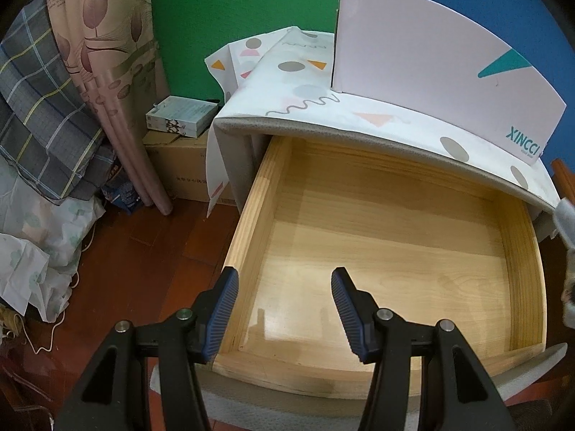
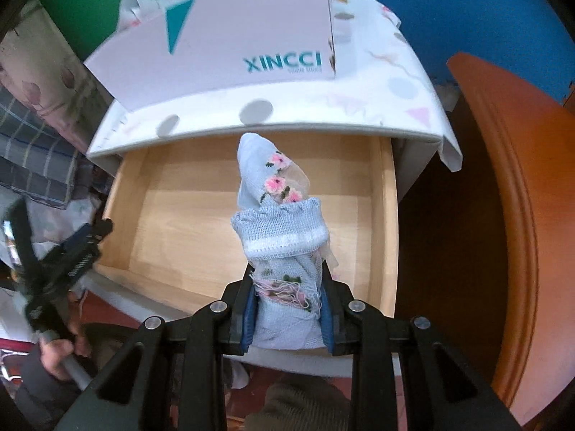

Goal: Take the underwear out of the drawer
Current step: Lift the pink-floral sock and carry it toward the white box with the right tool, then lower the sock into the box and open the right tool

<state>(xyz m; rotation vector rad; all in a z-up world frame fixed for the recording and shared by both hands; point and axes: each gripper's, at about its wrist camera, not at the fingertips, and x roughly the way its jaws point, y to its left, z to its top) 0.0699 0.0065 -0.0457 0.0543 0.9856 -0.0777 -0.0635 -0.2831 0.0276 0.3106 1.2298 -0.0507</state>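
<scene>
The wooden drawer [image 1: 251, 222] stands pulled out of a white cabinet, and its bottom is bare; it also shows in the right wrist view [image 2: 388, 222]. My right gripper [image 2: 287, 305] is shut on a light blue knitted underwear bundle [image 2: 284, 230] with pink flowers and holds it up above the front of the drawer. A bit of that cloth [image 1: 566, 226] shows at the right edge of the left wrist view. My left gripper [image 1: 284, 287] is open and empty over the drawer's front left corner. It shows blurred at the left of the right wrist view [image 2: 86, 240].
A white XINCCI box [image 1: 431, 61] stands on the cabinet's patterned cloth top [image 1: 298, 82]. Cardboard boxes [image 1: 179, 165], a rolled mat [image 1: 122, 115] and piled bedding [image 1: 39, 125] sit left of the cabinet. An orange wooden board [image 2: 510, 186] stands to the right.
</scene>
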